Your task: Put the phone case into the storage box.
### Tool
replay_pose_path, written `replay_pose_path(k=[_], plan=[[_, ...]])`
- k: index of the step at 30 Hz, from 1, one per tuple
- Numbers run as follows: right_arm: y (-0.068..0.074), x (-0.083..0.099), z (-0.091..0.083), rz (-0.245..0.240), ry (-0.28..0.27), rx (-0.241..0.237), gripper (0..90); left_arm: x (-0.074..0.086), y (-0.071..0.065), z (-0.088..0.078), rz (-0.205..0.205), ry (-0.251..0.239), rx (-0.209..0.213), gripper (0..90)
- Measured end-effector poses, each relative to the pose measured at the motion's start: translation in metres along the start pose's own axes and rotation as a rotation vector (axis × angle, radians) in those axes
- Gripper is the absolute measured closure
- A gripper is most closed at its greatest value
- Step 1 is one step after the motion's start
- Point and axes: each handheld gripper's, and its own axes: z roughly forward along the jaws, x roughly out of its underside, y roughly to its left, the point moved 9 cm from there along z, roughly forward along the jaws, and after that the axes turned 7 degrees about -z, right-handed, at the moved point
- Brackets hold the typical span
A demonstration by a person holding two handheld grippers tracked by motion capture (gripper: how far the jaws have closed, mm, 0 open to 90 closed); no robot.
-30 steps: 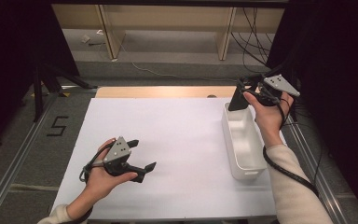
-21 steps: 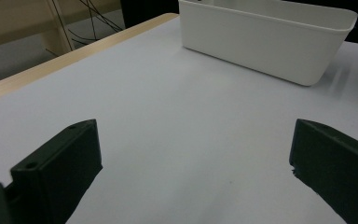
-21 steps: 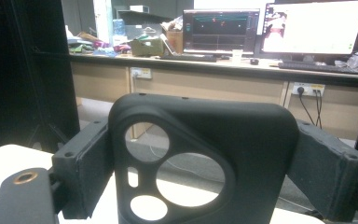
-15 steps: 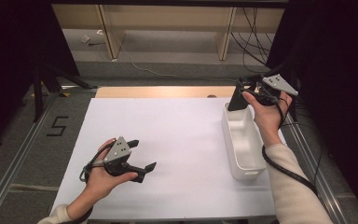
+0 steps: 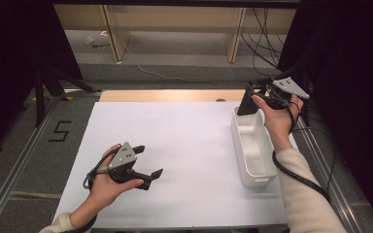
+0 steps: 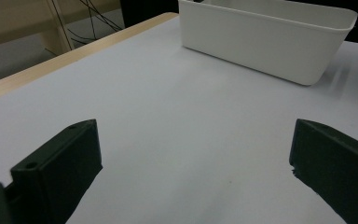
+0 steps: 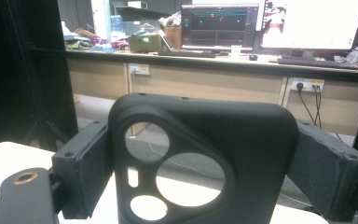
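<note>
A black phone case [image 7: 261,140] with round camera cut-outs stands upright between the jaws of my right gripper [image 7: 205,163], which is shut on its two sides. From above, the right gripper [image 5: 258,98] holds the case [image 5: 248,104] over the far end of a long white bin [image 5: 267,177] at the table's right. My left gripper [image 5: 149,160] rests low over the white table sheet [image 5: 184,141] at the near left. Its jaws are wide apart with nothing between them. In the left gripper view the left gripper [image 6: 196,158] faces the bin [image 6: 265,42] across bare sheet.
A wooden strip [image 5: 170,95] borders the far edge of the sheet. Metal rails [image 5: 320,160] run along both table sides. A desk with monitors [image 7: 270,23] stands beyond the table. Cables trail from both grippers.
</note>
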Motion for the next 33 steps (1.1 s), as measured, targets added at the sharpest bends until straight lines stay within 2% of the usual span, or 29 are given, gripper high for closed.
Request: replay_pose_path(k=[33], plan=[[-0.003,0.009,0.0076,-0.008,0.023,0.009,15.4,0.0,0.0,0.0,0.0,0.0,0.001,1.9]])
